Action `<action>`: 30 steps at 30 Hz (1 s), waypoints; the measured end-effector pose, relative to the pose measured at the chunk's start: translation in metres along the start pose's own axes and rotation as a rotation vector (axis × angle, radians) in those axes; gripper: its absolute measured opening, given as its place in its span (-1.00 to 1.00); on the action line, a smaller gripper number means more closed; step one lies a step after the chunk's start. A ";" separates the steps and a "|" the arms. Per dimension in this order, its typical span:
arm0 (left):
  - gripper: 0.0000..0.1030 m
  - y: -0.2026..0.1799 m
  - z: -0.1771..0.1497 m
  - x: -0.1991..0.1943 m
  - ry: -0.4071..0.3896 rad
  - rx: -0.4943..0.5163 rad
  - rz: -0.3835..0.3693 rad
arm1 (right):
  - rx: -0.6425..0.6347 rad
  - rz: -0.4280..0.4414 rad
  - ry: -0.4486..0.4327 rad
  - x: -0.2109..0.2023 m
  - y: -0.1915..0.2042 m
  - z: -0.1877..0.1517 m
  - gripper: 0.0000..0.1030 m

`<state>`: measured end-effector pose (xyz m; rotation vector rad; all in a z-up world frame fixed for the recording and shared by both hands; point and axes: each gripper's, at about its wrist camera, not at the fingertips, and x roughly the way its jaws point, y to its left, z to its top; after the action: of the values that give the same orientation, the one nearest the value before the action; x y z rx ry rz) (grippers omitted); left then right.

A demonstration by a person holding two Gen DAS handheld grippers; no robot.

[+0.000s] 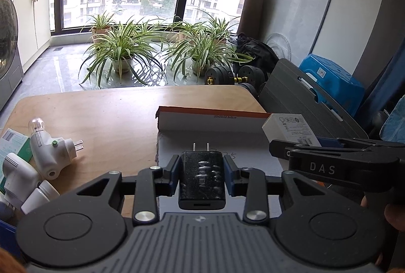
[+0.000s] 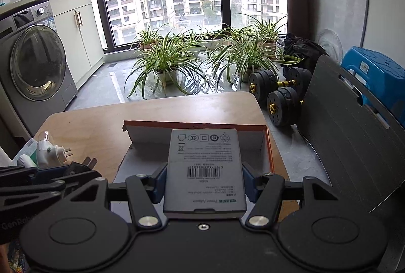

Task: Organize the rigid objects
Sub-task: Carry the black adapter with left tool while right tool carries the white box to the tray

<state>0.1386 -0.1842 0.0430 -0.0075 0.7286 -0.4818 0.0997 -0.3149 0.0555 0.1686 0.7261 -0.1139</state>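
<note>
My left gripper (image 1: 201, 175) is shut on a black plug charger (image 1: 201, 180), prongs pointing away, held over the white floor of an open cardboard box (image 1: 215, 126) with an orange rim. My right gripper (image 2: 203, 184) is shut on a white power adapter box (image 2: 204, 166) with a barcode label, also held above the cardboard box (image 2: 268, 146). In the left wrist view, the white adapter box (image 1: 288, 130) and the right gripper's body show at the right. The left gripper's arm shows at the lower left of the right wrist view.
On the wooden table (image 1: 101, 116), at the left, lie white plug-in devices (image 1: 48, 154) and a green-white carton (image 1: 12, 143). A grey board (image 2: 354, 141), dumbbells (image 2: 278, 95), a blue stool (image 2: 374, 67), potted plants and a washing machine (image 2: 33, 65) surround the table.
</note>
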 end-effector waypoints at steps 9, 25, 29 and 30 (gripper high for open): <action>-0.29 0.002 0.000 0.016 0.009 -0.009 0.002 | 0.000 0.009 0.010 0.011 0.000 0.002 0.37; -0.29 0.003 -0.004 0.033 0.017 -0.013 -0.007 | 0.033 -0.007 0.019 0.016 -0.005 0.005 0.37; -0.29 0.001 -0.004 0.037 0.023 -0.001 -0.009 | 0.047 -0.012 0.018 0.017 -0.007 0.007 0.37; -0.29 0.001 -0.004 0.038 0.023 0.002 -0.011 | 0.051 -0.016 0.017 0.017 -0.008 0.007 0.37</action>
<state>0.1609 -0.1989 0.0159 -0.0037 0.7506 -0.4934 0.1154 -0.3245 0.0485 0.2125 0.7417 -0.1468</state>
